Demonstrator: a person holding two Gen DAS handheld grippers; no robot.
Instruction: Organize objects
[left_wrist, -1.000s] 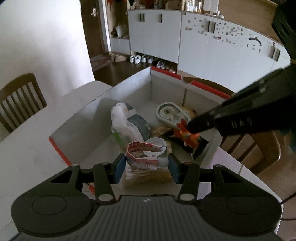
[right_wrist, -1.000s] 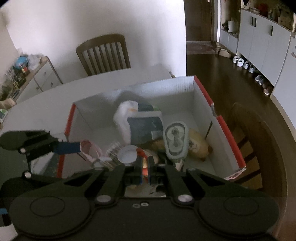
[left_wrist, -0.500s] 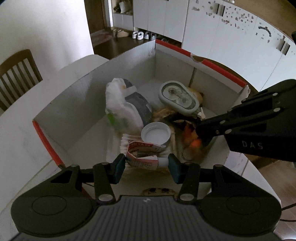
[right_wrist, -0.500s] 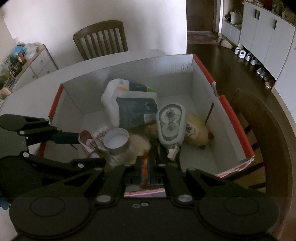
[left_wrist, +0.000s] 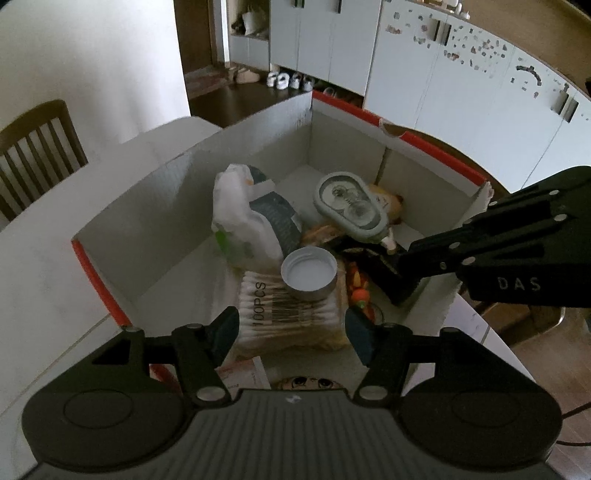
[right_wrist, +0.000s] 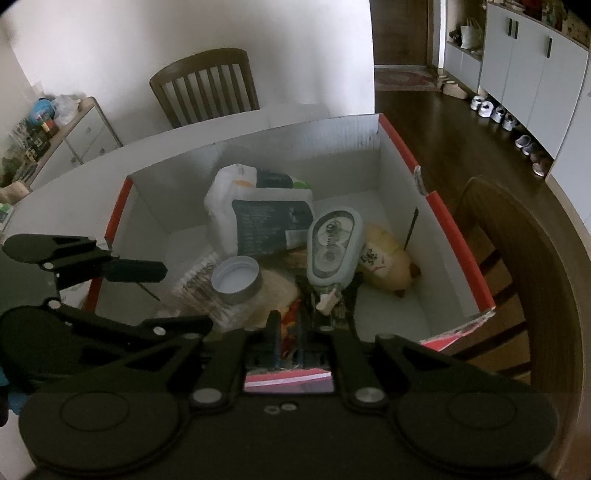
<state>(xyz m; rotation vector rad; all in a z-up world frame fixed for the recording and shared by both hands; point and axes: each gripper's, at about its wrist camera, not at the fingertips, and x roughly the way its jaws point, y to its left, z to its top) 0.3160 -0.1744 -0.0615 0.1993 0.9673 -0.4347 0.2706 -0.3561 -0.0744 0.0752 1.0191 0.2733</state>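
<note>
Your left claw (left_wrist: 291, 328) is hanging wide and empty over the near end of the cardboard box (left_wrist: 155, 206), its blue pads (left_wrist: 226, 328) standing either side of the cotton-swab pack (left_wrist: 284, 314) without touching it. Just below the claw, at the bottom edge of the left wrist view, a pink-and-white carton (left_wrist: 242, 373) is lying inside the box, beside a small printed face that is too cropped to name. Your right claw (right_wrist: 290, 341) is pinched narrow on a small red-and-orange toy (right_wrist: 291, 325), and you are holding it low inside the box, next to the swab pack.

Moving outward, a white screw cap (left_wrist: 308, 271) is sitting on top of the swabs. Behind it a white plastic bag with a dark label (left_wrist: 255, 221) is leaning toward the far wall, a grey-green oval case (left_wrist: 349, 206) is resting tilted on dark items, and a yellowish plush (right_wrist: 388, 258) is lying in the right corner. The box is standing on the white desk (left_wrist: 44, 266).

You are in the placing step: one piece looks dropped, the toy is waiting. Next, spread the right claw so the toy settles between the swabs and the dark clutter, then lift both claws straight up, clear of the box walls. Mind the loose cap; a brush from either finger could tip it off.
</note>
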